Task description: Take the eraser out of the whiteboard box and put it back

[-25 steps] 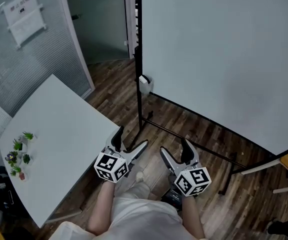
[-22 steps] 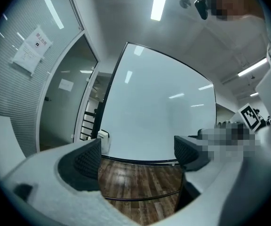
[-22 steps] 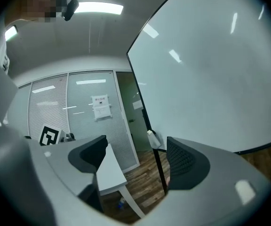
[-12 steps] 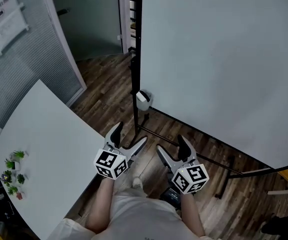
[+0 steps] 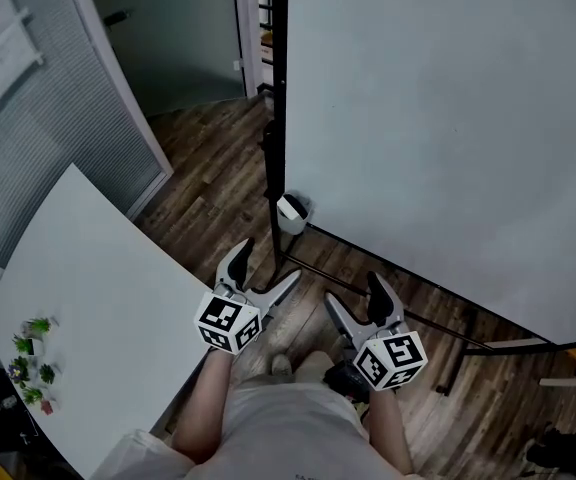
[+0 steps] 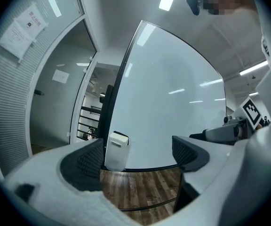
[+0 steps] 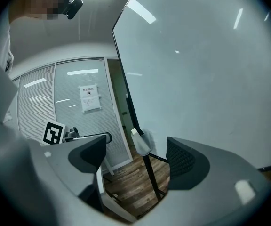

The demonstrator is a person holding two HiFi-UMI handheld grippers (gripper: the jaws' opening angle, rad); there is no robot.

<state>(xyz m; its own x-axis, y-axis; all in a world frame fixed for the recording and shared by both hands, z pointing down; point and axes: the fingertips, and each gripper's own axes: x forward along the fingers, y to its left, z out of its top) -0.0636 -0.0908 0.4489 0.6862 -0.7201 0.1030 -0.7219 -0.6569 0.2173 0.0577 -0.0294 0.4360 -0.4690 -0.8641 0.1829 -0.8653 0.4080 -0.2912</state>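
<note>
A small white whiteboard box (image 5: 291, 213) hangs at the lower left corner of the large whiteboard (image 5: 448, 118), beside its black post. In the left gripper view the box (image 6: 116, 150) stands just inside the left jaw, still some way off, with a dark edge at its top. In the right gripper view a pale piece pokes out of the box (image 7: 142, 141); I cannot tell whether it is the eraser. My left gripper (image 5: 266, 268) and right gripper (image 5: 356, 296) are side by side below the box, both open and holding nothing.
A white table (image 5: 88, 298) with small potted plants (image 5: 33, 353) stands close at the left. The whiteboard's black stand bar (image 5: 388, 283) and feet cross the wooden floor ahead. A glass partition (image 5: 58, 118) and a doorway lie at the back left.
Both grippers and the person have moved toward the whiteboard; the box now lies nearer, just above the left gripper. Both grippers stay open.
</note>
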